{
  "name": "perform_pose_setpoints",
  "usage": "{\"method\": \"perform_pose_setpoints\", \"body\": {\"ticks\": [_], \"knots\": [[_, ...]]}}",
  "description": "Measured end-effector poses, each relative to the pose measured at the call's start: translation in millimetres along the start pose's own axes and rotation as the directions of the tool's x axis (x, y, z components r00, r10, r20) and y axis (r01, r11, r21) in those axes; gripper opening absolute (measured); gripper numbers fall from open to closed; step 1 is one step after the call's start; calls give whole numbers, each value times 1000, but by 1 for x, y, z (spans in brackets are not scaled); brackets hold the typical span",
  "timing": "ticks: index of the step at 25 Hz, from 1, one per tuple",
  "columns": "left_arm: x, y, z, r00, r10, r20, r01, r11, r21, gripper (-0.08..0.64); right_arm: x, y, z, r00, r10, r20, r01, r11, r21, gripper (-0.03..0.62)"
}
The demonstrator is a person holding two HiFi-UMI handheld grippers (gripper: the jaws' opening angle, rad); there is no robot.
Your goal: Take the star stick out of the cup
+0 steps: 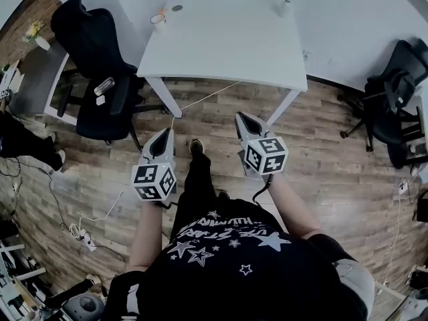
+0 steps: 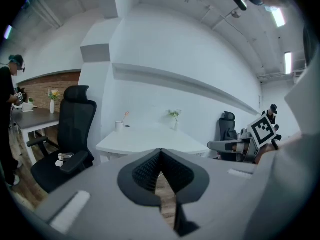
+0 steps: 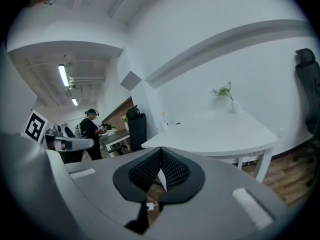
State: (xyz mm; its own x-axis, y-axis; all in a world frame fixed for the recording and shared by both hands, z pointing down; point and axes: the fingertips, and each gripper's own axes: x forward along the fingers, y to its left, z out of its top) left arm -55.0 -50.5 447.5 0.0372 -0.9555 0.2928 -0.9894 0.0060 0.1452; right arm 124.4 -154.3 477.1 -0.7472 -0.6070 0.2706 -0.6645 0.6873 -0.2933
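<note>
A white cup [image 1: 158, 21] holding the orange star stick [image 1: 162, 12] stands at the far left of the white table [image 1: 227, 45]. The cup [image 2: 119, 126] and stick [image 2: 125, 115] are small and distant in the left gripper view. In the right gripper view the cup [image 3: 163, 126] and star stick [image 3: 162, 115] are just as far off. My left gripper [image 1: 164, 134] and right gripper [image 1: 241, 118] hang over the wooden floor, short of the table's near edge. The left gripper [image 2: 160, 154] and right gripper [image 3: 161, 153] are both shut with nothing between their pads.
A small vase with a plant [image 1: 284, 5] stands at the table's far right. A black office chair [image 1: 100, 52] stands left of the table, another chair [image 1: 394, 99] at the right. A person [image 3: 92, 131] stands by a desk to the left. Cables [image 1: 87, 226] lie on the floor.
</note>
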Motion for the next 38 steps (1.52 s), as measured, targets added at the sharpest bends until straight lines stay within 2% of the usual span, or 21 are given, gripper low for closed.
{"method": "perform_pose_setpoints", "body": {"ticks": [8, 15, 17, 19, 22, 28, 34, 38], "knots": [[76, 52, 24, 999, 9, 40, -8, 1000, -22, 3, 86, -22, 22, 1000, 8, -16, -8, 999, -34, 15], [166, 130, 63, 998, 20, 54, -19, 1000, -21, 3, 216, -29, 77, 998, 53, 16, -52, 997, -59, 15], [194, 155, 70, 999, 23, 40, -22, 999, -30, 3, 257, -33, 90, 999, 44, 20, -42, 997, -61, 15], [219, 180, 76, 999, 29, 19, -28, 999, -45, 3, 297, -36, 100, 999, 32, 9, -31, 998, -49, 15], [249, 214, 87, 999, 34, -1, -34, 998, -55, 3, 351, -30, 108, 998, 55, -27, -56, 997, -49, 15], [291, 273, 99, 999, 49, -20, -50, 995, -85, 3, 442, -15, 121, 995, 82, -50, -86, 993, -77, 21], [322, 312, 98, 998, 50, -45, -55, 993, -107, 3, 506, -1, 125, 993, 96, -70, -102, 990, -95, 91], [336, 328, 98, 997, 50, -52, -55, 992, -114, 3, 539, 4, 124, 993, 90, -75, -99, 988, -115, 104]]}}
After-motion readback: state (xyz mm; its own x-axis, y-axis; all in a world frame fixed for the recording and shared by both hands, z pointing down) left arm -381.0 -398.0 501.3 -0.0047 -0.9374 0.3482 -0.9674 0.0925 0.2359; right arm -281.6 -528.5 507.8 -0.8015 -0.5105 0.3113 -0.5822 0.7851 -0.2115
